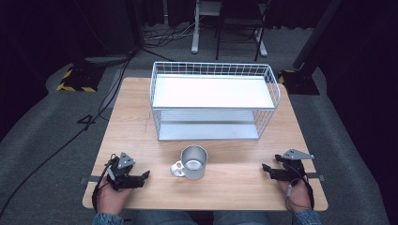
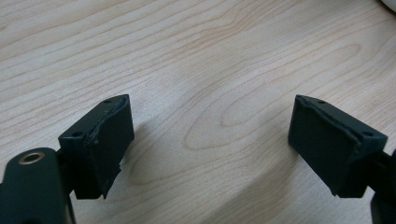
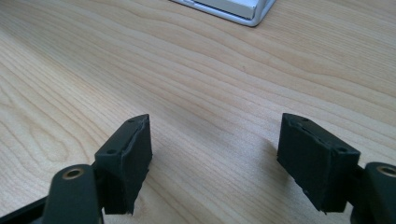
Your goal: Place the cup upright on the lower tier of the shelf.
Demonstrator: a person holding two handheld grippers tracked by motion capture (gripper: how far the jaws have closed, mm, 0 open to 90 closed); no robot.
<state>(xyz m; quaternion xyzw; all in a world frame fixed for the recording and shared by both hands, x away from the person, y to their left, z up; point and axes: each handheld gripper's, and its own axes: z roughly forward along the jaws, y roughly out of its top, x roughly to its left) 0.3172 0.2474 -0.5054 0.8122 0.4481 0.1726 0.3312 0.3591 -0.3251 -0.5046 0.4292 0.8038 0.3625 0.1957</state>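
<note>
**Both grippers parked, mug waiting in the middle**

A small silver metal mug with a looped side handle (image 1: 193,162) stands upright near the front of the light wooden table (image 1: 136,122), just ahead of the white wire two-tier rack (image 1: 214,99) and between the two hands. Its handle points toward the left gripper's side. The rack's shelves look bare, though glare on the top tier makes that hard to confirm.

The left gripper (image 1: 143,176) rests low at the table's near-left corner, aimed inward toward the mug; in the left gripper view its black jaws stand spread wide over bare wood, nothing between them. The right gripper (image 1: 266,169) sits at the near-right corner, likewise turned inward, its jaws equally wide apart over wood grain, with a corner of the rack's base (image 3: 243,10) at the top edge of the right gripper view.

This reads as the starting pose: nothing is grasped and the mug is untouched, well apart from both tools. The likely first step is a reach for the mug. That calls for one gripper to travel inward, line its open jaws on the rim, wall or handle, and close before lifting toward the rack.
</note>
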